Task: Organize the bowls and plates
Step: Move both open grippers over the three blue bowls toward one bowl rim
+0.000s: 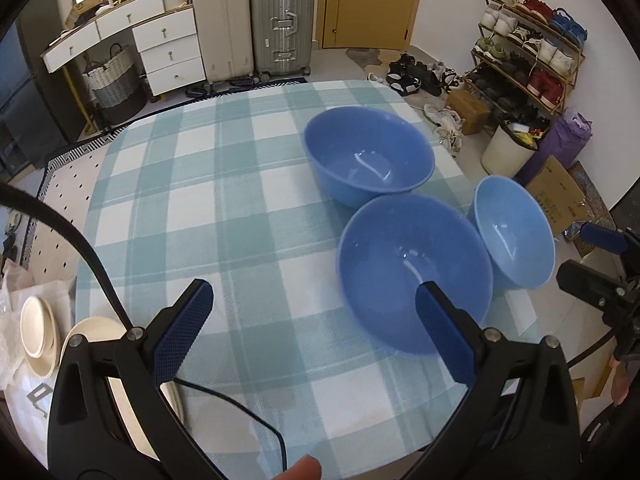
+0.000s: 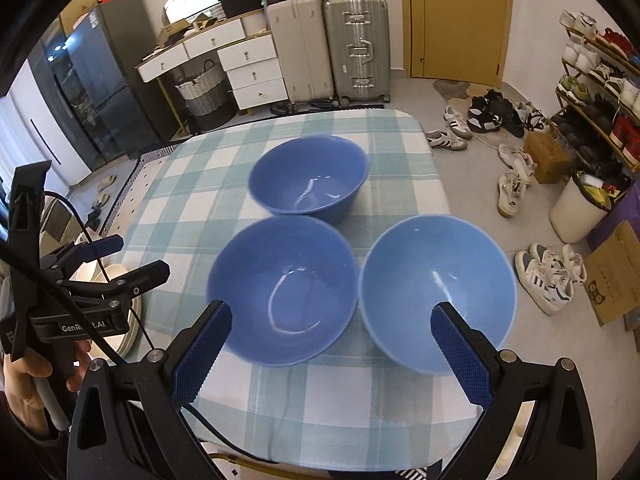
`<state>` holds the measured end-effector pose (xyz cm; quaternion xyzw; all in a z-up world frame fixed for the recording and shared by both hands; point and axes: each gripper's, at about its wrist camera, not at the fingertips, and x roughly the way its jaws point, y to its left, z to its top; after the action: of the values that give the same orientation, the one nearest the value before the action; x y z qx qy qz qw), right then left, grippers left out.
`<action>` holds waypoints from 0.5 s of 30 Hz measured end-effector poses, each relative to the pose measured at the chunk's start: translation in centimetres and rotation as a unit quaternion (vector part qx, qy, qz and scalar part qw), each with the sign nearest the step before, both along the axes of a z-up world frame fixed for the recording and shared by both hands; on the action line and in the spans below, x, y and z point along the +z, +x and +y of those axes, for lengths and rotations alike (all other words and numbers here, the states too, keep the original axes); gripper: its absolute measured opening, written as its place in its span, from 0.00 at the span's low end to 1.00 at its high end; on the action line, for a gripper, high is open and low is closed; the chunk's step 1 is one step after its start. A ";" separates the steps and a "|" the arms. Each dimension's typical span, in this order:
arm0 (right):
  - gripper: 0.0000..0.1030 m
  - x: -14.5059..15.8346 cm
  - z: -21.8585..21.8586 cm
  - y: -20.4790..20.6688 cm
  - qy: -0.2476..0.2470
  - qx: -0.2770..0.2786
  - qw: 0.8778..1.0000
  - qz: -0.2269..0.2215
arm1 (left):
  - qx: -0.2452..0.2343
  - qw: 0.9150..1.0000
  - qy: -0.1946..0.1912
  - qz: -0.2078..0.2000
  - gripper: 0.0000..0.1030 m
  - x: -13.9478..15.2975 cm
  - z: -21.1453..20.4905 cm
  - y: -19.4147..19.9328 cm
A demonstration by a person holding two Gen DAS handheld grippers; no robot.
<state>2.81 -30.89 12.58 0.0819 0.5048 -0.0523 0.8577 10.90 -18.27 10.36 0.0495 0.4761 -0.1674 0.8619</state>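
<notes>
Three blue bowls stand upright on a checked tablecloth [image 2: 192,184]. The far bowl [image 2: 308,180] also shows in the left wrist view [image 1: 368,154]. The near middle bowl [image 2: 282,288] also shows in the left wrist view [image 1: 414,272]. A lighter blue bowl [image 2: 438,292] stands on the right; it also shows in the left wrist view [image 1: 514,232]. My left gripper [image 1: 314,320] is open and empty, hovering over the cloth beside the middle bowl. My right gripper [image 2: 332,344] is open and empty, hovering over the near bowls. Cream plates [image 1: 38,336] lie left of the table.
Suitcases [image 2: 328,44], white drawers [image 2: 256,72] and a woven basket [image 2: 206,94] stand beyond the table. A shoe rack [image 2: 600,92], loose shoes [image 2: 516,188], a bin [image 2: 580,204] and cardboard boxes [image 2: 616,276] lie on the right. A cable [image 1: 240,408] crosses the cloth's near edge.
</notes>
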 end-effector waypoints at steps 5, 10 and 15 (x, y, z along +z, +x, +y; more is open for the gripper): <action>0.98 -0.5 -1.8 2.5 0.009 -0.008 1.000 0.009 | -0.001 1.000 -0.004 0.005 0.98 0.3 -1.7 2.9; 0.98 -1.5 -3.3 6.3 0.016 -0.012 1.000 0.019 | 0.002 1.000 -0.003 0.012 0.98 -0.1 -2.8 6.3; 0.98 -2.7 -4.6 10.1 0.031 -0.012 0.999 0.030 | 0.003 1.000 -0.005 0.021 0.98 -1.1 -3.8 9.7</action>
<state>12.91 -35.53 9.91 0.1127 0.5307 -0.0489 0.8386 20.61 -22.11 9.21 0.0400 0.4930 -0.1685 0.8526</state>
